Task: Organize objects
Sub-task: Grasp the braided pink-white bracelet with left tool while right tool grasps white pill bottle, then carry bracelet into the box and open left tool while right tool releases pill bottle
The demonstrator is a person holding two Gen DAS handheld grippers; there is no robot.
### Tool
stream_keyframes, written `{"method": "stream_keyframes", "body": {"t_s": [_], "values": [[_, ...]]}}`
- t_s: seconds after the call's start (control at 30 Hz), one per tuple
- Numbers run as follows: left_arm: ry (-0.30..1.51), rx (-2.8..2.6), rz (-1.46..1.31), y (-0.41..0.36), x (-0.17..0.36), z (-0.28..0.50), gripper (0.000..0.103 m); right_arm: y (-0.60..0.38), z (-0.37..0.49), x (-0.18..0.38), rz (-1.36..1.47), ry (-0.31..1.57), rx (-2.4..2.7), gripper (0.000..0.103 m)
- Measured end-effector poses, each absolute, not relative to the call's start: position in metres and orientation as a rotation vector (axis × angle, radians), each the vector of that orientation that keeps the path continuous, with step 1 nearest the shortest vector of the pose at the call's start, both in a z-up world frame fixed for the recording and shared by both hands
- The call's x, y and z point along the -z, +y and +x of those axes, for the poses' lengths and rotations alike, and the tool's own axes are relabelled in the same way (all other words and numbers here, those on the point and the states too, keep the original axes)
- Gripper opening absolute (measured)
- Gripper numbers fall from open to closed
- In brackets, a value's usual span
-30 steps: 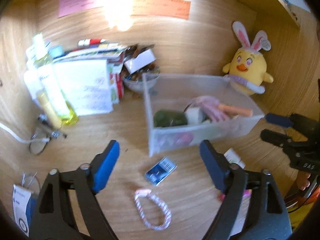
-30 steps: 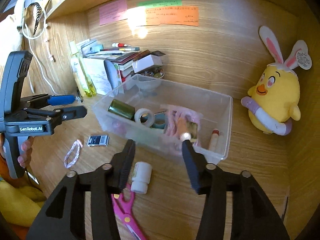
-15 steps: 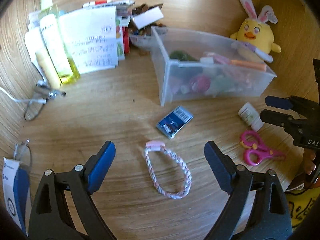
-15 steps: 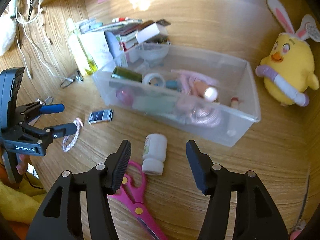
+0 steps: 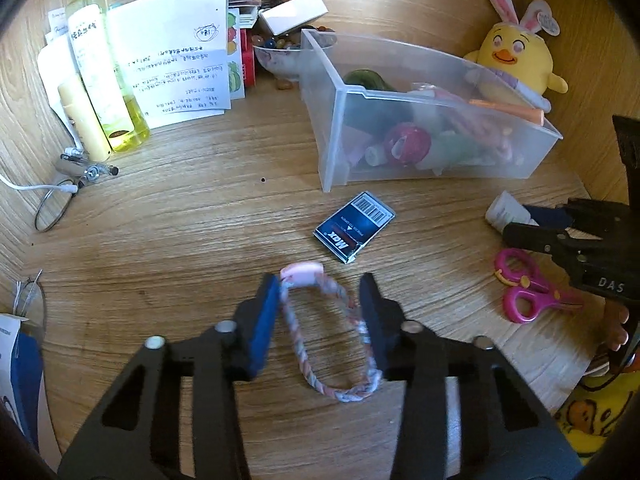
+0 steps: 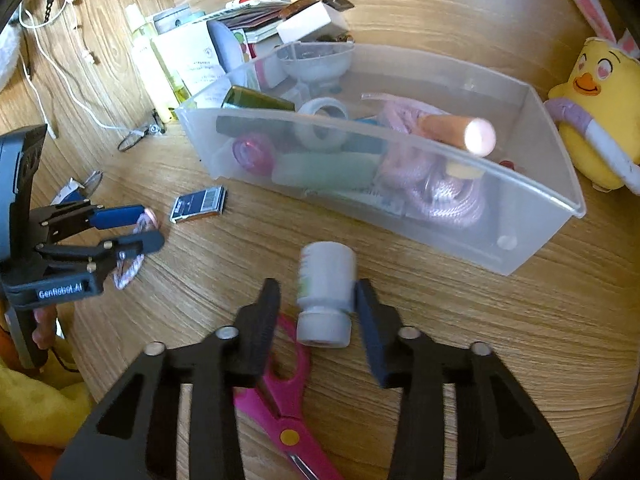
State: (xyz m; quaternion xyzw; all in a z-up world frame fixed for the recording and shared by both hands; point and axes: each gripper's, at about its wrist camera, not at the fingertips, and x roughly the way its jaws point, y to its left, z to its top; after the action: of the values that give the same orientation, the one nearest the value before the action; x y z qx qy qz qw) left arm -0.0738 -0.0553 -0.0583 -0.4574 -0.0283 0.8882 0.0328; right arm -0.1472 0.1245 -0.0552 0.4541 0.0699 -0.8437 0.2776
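A braided pink-and-white bracelet (image 5: 332, 336) lies on the wooden desk between the blue-padded fingers of my left gripper (image 5: 320, 304), which is open and closing around it. A white pill bottle (image 6: 326, 292) lies on its side between the fingers of my right gripper (image 6: 316, 300), open, its right finger touching the bottle. A clear plastic bin (image 6: 532, 216) holding tape, a cord and tubes stands behind; it also shows in the left wrist view (image 5: 336, 128). The left gripper shows in the right wrist view (image 6: 140, 228).
Pink scissors (image 6: 288, 412) lie under my right gripper's left finger. A dark blue card box (image 5: 354, 226) lies in front of the bin. A yellow plush chick (image 6: 596, 120) sits at the right. Bottles (image 5: 104, 72), papers and a bowl stand at the back left.
Both grippers have lowered toward the desk and narrowed: the left around the bracelet, the right around the white bottle.
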Motion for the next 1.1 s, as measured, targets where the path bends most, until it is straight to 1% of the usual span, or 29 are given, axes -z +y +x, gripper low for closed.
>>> {"method": "stream_keyframes", "body": {"t_s": [0.03,0.13,0.37,0.7,0.97,1.1], "values": [[-0.098,-2.736,-1.405,-0.057,0.058,-0.074,0.027,0.125,-0.147,0.056,1.214,0.181,2.266,0.027],[-0.114,-2.738,-1.401,-0.059,0.058,-0.074,0.015,0.128,-0.146,0.055,1.204,0.165,2.272,0.027],[-0.104,-2.771,-1.332,-0.055,0.044,-0.070,0.013,0.138,-0.143,0.040,1.151,0.125,2.310,0.027],[-0.076,-2.815,-1.131,-0.038,-0.002,-0.068,0.013,0.153,-0.136,0.003,1.026,0.087,2.382,0.027],[-0.116,-2.847,-0.975,-0.034,-0.038,-0.075,0.013,0.166,-0.139,-0.024,0.924,0.067,2.450,0.027],[-0.109,-2.863,-0.903,-0.029,-0.055,-0.081,0.013,0.170,-0.148,-0.031,0.906,0.042,2.471,0.027]]}}
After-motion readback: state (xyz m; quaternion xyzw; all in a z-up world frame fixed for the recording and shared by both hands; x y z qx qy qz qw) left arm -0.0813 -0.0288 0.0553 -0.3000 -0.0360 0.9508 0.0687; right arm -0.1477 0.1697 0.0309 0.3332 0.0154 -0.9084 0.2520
